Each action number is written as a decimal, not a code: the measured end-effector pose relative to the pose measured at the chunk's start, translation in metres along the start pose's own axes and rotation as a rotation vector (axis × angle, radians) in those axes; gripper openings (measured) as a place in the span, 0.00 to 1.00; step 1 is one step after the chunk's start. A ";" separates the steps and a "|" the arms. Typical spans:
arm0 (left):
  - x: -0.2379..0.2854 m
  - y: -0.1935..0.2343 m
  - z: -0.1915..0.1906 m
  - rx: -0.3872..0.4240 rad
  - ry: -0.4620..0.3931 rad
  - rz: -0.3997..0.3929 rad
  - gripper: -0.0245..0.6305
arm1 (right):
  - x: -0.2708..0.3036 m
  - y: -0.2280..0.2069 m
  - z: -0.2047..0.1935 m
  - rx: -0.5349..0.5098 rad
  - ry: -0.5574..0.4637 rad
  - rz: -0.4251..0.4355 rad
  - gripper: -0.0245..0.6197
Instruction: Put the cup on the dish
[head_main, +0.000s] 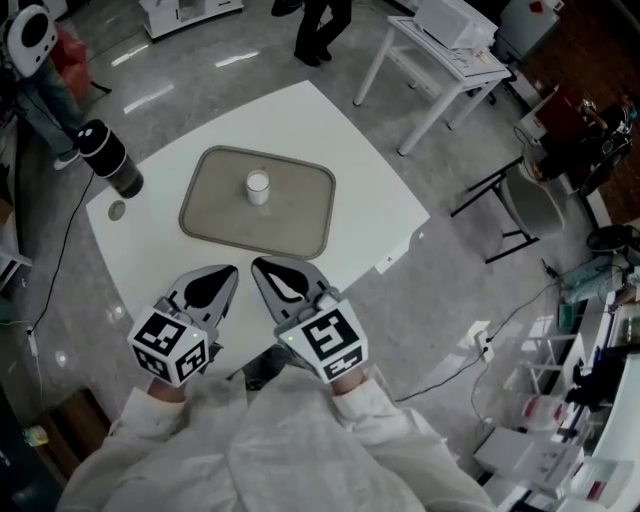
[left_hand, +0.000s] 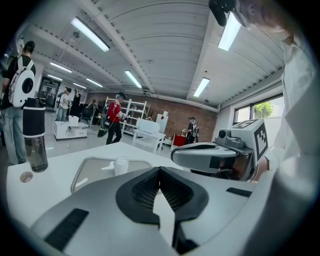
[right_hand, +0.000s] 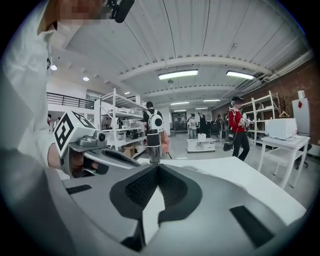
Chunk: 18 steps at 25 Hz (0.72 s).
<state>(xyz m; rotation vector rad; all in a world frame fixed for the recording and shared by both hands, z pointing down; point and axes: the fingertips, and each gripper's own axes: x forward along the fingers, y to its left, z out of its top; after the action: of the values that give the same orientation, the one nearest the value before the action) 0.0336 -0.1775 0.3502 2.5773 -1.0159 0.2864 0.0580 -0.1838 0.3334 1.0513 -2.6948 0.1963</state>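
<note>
Firstly, at the left corner of the counter (head_main: 370, 205) we see a dark bottle (head_main: 112, 160) standing upright, with a small round disc (head_main: 117, 210) just beside it. We judge that both are put there to stay out of the way, since they are well apart from the dish. Next, in the middle of the counter, lies the grey dish (head_main: 215, 225). The white cup (head_main: 258, 187) stands upright on it, near its centre and away from every rim. From this we judge that the task is as good as done: the cup is where it must be, and nothing touches it.

Then, nearer to us, come the two grippers, side by side over the near edge of the counter. Both point toward the dish but are well apart from it. The left gripper (head_main: 231, 270) has its jaws fully together, the dark pads meeting with nothing between them. The right gripper (head_main: 257, 264), just beside it, is the same: jaws pressed together and empty. We think they are held in this way because nothing remains to carry, and so the cup cannot be knocked.
</note>
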 end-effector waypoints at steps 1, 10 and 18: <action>0.001 -0.001 -0.001 -0.001 0.001 -0.002 0.05 | 0.000 0.002 -0.002 -0.002 0.006 0.005 0.06; -0.001 -0.006 -0.009 -0.004 0.022 -0.013 0.05 | 0.000 0.014 -0.016 0.005 0.051 0.027 0.06; -0.002 -0.001 -0.010 -0.001 0.022 -0.014 0.05 | 0.004 0.016 -0.028 0.046 0.072 0.032 0.06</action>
<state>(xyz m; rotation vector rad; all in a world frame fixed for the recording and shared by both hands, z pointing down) 0.0317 -0.1716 0.3588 2.5735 -0.9889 0.3099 0.0489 -0.1687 0.3605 0.9949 -2.6560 0.2976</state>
